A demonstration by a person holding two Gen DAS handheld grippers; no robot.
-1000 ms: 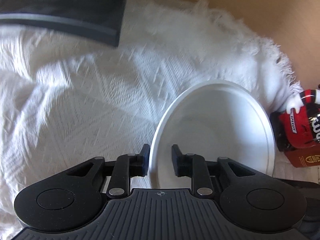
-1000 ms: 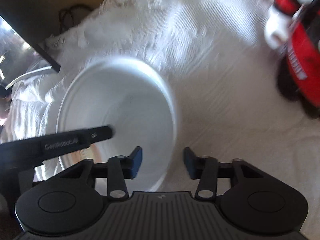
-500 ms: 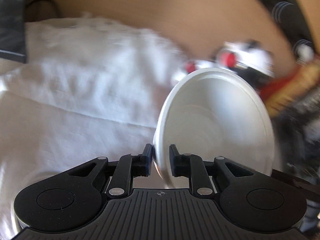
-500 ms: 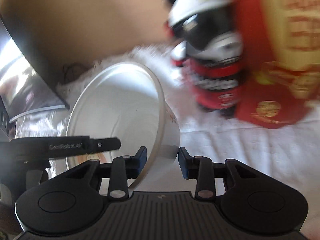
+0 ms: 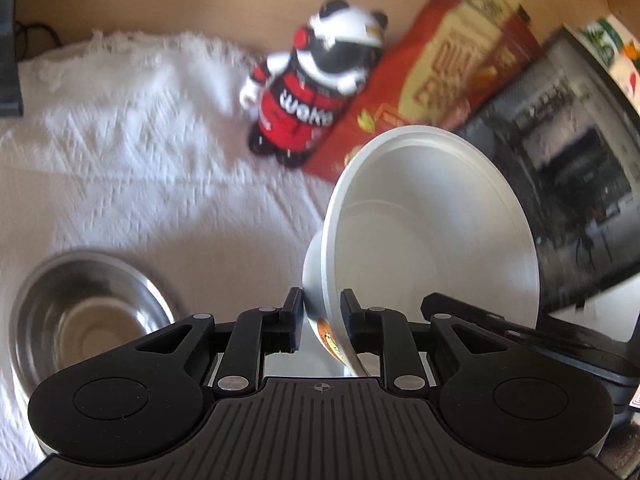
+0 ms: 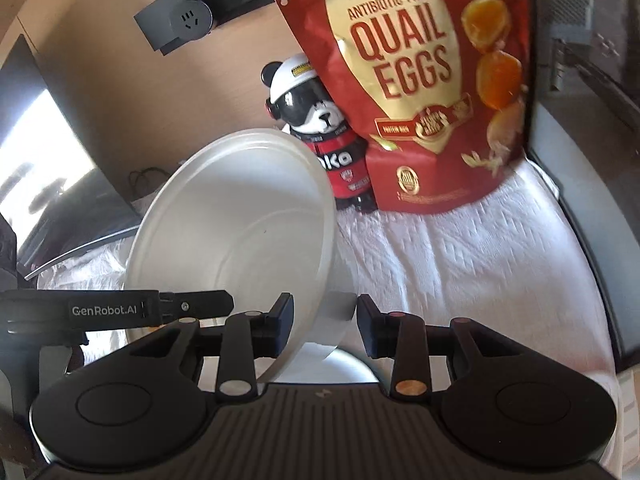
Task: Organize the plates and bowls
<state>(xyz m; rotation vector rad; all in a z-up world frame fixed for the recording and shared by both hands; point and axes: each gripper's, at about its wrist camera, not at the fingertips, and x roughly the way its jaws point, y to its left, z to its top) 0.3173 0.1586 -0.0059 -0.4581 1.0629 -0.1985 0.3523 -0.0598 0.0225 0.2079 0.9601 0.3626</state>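
White bowl [image 5: 432, 240] is clamped at its rim by your left gripper [image 5: 320, 316]. Your right gripper [image 6: 324, 322] straddles the opposite rim, fingers apart. Steel bowl [image 5: 80, 320] sits on the cloth [image 5: 140, 160].

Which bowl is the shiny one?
The silver metal bowl sitting upright on the white cloth. The white plastic bowl, tilted in the left gripper, is dull.

Setting: a cloth-covered surface against a tan wall.
A white textured cloth [image 6: 460, 264] with a fringed far edge [image 5: 132, 40] covers the surface, lit by bright patches of sunlight. Behind it rises a plain tan wall [image 6: 132, 92] bearing a dark strip with a round power socket [image 6: 190, 20]. A dark screen [image 6: 48, 168] stands at the left, reflecting light; thin black cables [image 6: 146, 176] lie at the wall's base.
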